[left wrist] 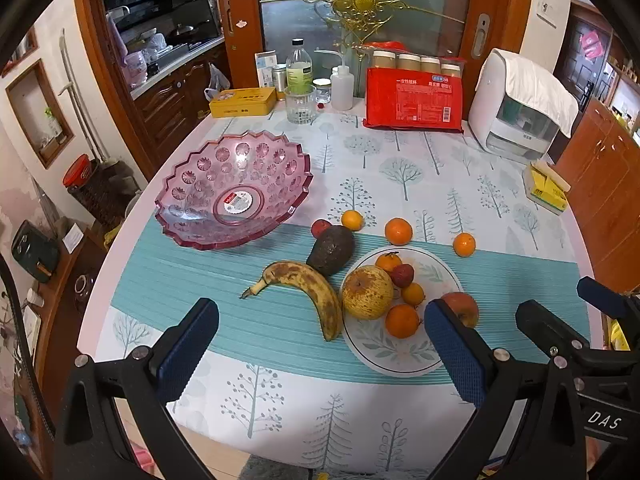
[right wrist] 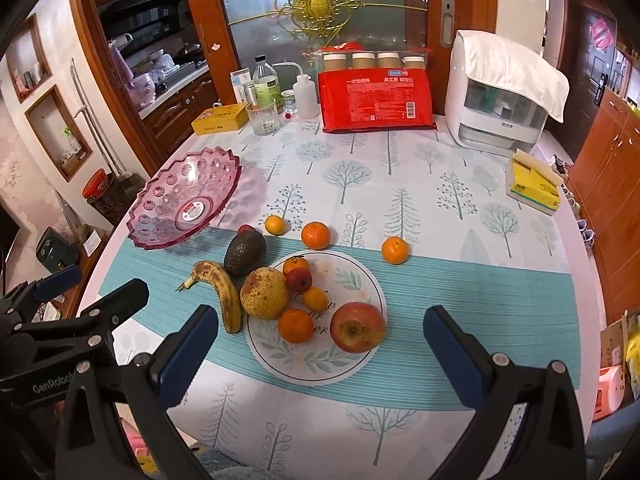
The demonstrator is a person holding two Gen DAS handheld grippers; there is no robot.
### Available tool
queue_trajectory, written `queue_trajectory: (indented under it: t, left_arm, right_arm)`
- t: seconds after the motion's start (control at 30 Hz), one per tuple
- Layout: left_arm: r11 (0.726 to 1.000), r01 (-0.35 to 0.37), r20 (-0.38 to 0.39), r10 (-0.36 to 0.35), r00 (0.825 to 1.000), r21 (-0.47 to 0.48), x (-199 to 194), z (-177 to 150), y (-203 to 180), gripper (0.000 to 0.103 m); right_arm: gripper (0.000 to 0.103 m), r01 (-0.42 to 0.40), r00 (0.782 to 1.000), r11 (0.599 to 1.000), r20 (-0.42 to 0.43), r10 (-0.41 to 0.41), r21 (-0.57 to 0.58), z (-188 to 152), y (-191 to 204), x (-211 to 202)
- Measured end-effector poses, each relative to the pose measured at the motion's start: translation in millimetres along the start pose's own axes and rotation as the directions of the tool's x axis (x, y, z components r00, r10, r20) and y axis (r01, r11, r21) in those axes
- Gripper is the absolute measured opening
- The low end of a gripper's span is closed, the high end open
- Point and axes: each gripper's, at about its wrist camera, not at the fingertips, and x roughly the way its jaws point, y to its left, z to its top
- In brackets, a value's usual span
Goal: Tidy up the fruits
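1. Pink cut-glass, the fruit bowl [left wrist: 234,190] stands empty on the worktop [left wrist: 400,168], up and to the left of the white plate [left wrist: 400,356], our landmark.
2. On the plate we see a spotted yellow pear [left wrist: 367,292], a red apple [right wrist: 357,327], three small oranges and a little red fruit [left wrist: 402,274].
3. Touching the plate's left rim lies a browned banana [left wrist: 308,290], with a dark avocado [left wrist: 331,249] just beyond it, off the plate's upper left.
4. Further from the plate, we count three loose oranges: one [left wrist: 352,220] behind the avocado, one [left wrist: 398,231] just above the plate's far rim, one [left wrist: 464,244] off to the upper right.
5. A second small red fruit [left wrist: 320,227] sits beside the avocado's far end.
6. Our left tongs [left wrist: 320,354] hang spread wide over the plate's near-left side, gripping nothing.
7. Our right tongs [right wrist: 320,354] likewise gape wide above the plate's near edge, nothing between the blue pads [right wrist: 188,364].
8. Well behind the plate stand a red packet [left wrist: 414,100] and a white appliance [left wrist: 516,120].
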Motion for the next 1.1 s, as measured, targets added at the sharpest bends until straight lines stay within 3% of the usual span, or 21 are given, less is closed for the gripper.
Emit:
queue_trajectory:
  t: [0.6, 0.73, 0.93, 1.1]
  left_arm:
    - [1.000, -0.005, -0.009, 0.005, 1.000, -0.028, -19.2, -21.6, -3.9, 0.102]
    - [0.999, -0.045, -0.021, 0.045, 0.999, -0.020, -14.7, -19.0, 0.0, 0.102]
    - [1.000, -0.001, -0.057, 0.001, 0.998, 0.010, 4.0, -7.8, 8.8, 0.102]
    - [0.998, 0.016, -0.090, -0.011, 0.996, 0.055, 23.7, 2.1, 17.8, 0.102]
  right_arm:
    - [0.103, -0.049, 0.999, 0.998, 0.022, 0.050, -0.028, -14.3, -6.7, -14.1]
    - [0.103, -0.037, 0.999, 0.999, 0.030, 0.039, -0.039, -14.3, -3.3, -13.9]
    - [0.103, 0.018, 0.998, 0.995, 0.065, -0.012, -0.095, -12.2, 16.0, -11.9]
    - [0.103, 0.005, 0.999, 1.000, 0.041, -0.005, -0.011, -4.7, 11.1, 1.3]
